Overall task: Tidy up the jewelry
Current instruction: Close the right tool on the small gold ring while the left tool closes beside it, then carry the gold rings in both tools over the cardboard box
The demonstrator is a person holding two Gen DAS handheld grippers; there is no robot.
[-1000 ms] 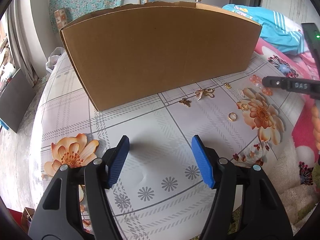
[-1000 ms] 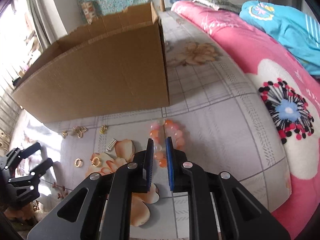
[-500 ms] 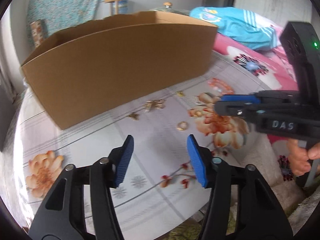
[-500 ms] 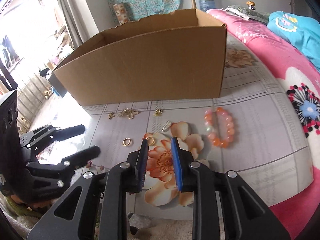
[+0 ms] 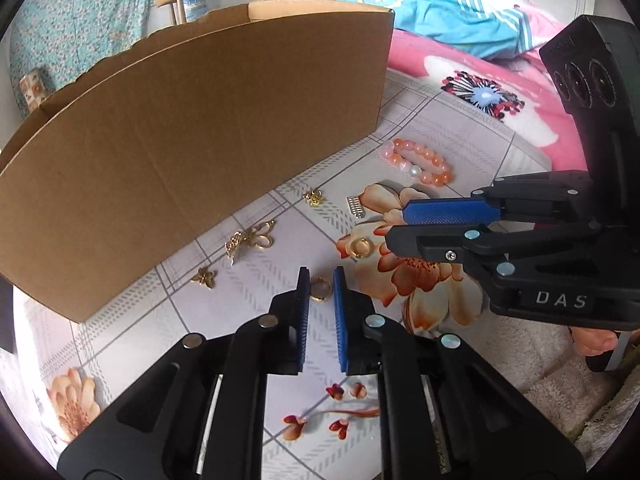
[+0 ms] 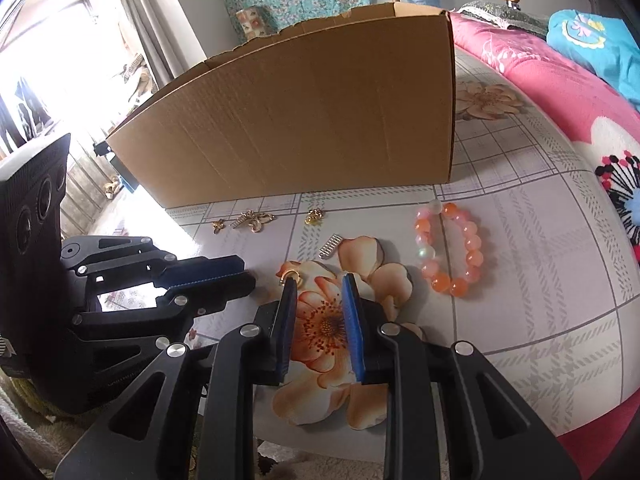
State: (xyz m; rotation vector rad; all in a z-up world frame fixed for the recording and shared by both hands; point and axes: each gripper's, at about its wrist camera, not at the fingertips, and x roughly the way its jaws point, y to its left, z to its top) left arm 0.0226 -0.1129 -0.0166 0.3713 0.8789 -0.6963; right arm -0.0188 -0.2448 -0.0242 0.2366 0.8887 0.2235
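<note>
Left wrist: my left gripper [image 5: 320, 280] has just been closing around a small gold ring [image 5: 321, 289] on the flowered tablecloth [image 5: 248, 292]; contact unclear, it may skid away. Right wrist: my right gripper [image 6: 319, 286] hangs narrowly parted, empty, beside a second gold ring [image 6: 291, 277]

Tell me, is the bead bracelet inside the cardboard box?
No, the bead bracelet lies on the tablecloth in front of the cardboard box.

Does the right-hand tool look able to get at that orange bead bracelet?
Probably yes. The bead bracelet lies flat on the tablecloth, just beyond the right gripper, with nothing between them; its narrowly parted jaws would likely need opening.
</note>
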